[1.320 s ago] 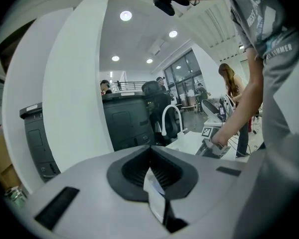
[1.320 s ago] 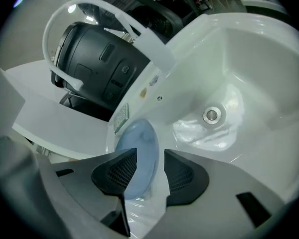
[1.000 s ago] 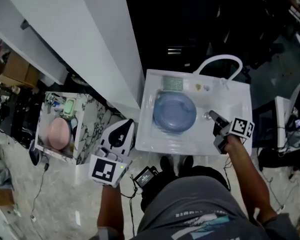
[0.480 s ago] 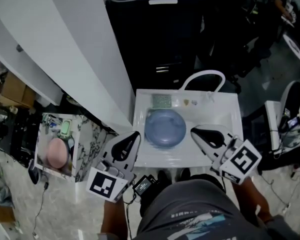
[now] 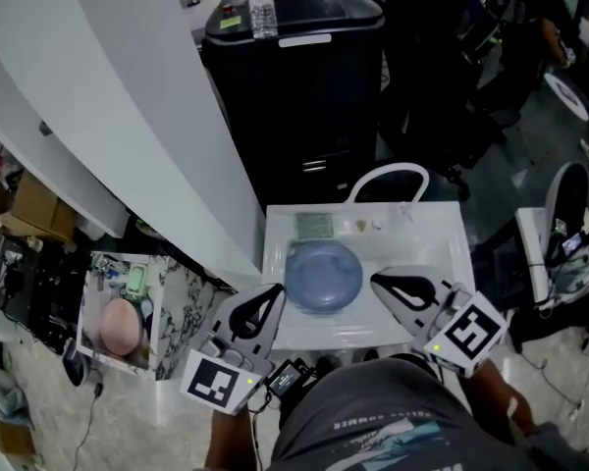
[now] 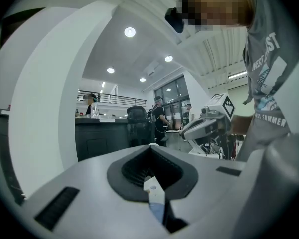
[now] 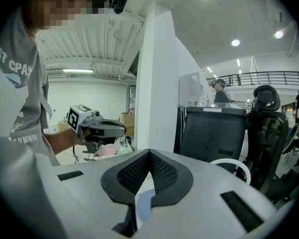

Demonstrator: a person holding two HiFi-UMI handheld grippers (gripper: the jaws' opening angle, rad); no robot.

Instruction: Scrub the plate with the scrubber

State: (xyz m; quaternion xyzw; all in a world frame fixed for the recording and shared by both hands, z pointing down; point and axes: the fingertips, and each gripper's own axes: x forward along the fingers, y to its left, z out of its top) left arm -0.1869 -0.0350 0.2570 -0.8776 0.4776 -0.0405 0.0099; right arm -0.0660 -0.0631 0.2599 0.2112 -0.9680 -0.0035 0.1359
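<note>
A blue plate (image 5: 323,275) lies in the white sink basin (image 5: 427,246). A green scrubber (image 5: 314,226) rests on the basin's far rim, just behind the plate. My left gripper (image 5: 274,293) hovers at the basin's front left corner, shut and empty. My right gripper (image 5: 377,282) hangs over the basin's front right, shut and empty, beside the plate without touching it. In the left gripper view the closed left gripper (image 6: 150,148) points level at the right gripper (image 6: 209,125). In the right gripper view the closed right gripper (image 7: 149,152) faces the left gripper (image 7: 96,129).
A white arched faucet (image 5: 387,177) stands behind the basin. Behind that is a black cabinet (image 5: 294,77) with a water bottle (image 5: 263,15) on top. A white slanted wall (image 5: 128,106) runs on the left. A box with a pink object (image 5: 122,326) sits lower left.
My right gripper has risen from the basin's right side, rolled over and come to the front edge, jaws shut. My left gripper has lifted a little towards the basin's corner.
</note>
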